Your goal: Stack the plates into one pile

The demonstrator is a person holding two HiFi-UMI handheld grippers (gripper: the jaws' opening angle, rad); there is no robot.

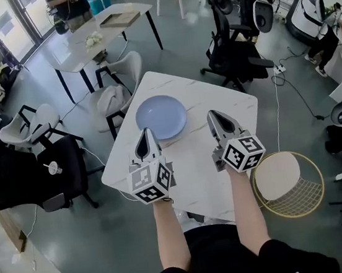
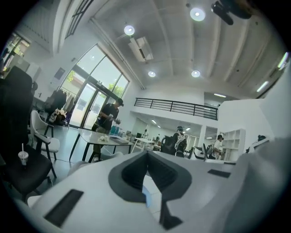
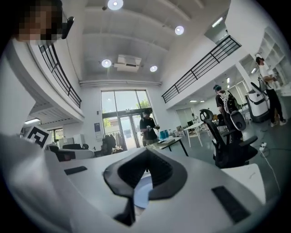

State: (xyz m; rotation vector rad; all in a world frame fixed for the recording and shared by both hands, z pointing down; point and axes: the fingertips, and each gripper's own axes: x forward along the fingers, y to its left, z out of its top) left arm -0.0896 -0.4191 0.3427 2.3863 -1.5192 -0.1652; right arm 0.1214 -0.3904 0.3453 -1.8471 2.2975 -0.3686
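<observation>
A pale blue plate (image 1: 161, 116) lies on the far part of the white table (image 1: 196, 179); from above I cannot tell whether more plates lie under it. My left gripper (image 1: 145, 133) is held above the table just in front of the plate's near edge, jaws shut with nothing in them. My right gripper (image 1: 213, 116) hangs to the plate's right, also shut and empty. In the left gripper view the left gripper (image 2: 148, 154) points level across the room, and a sliver of the blue plate (image 2: 146, 195) shows below its tips. In the right gripper view the plate (image 3: 142, 191) shows under the closed right gripper (image 3: 146, 151).
A gold wire stool (image 1: 288, 183) with a round pale top stands right of the table. A black office chair (image 1: 232, 46) is beyond the far right corner, a white chair (image 1: 116, 87) beyond the far left. Another black chair (image 1: 35, 175) and a second table (image 1: 92, 34) stand to the left.
</observation>
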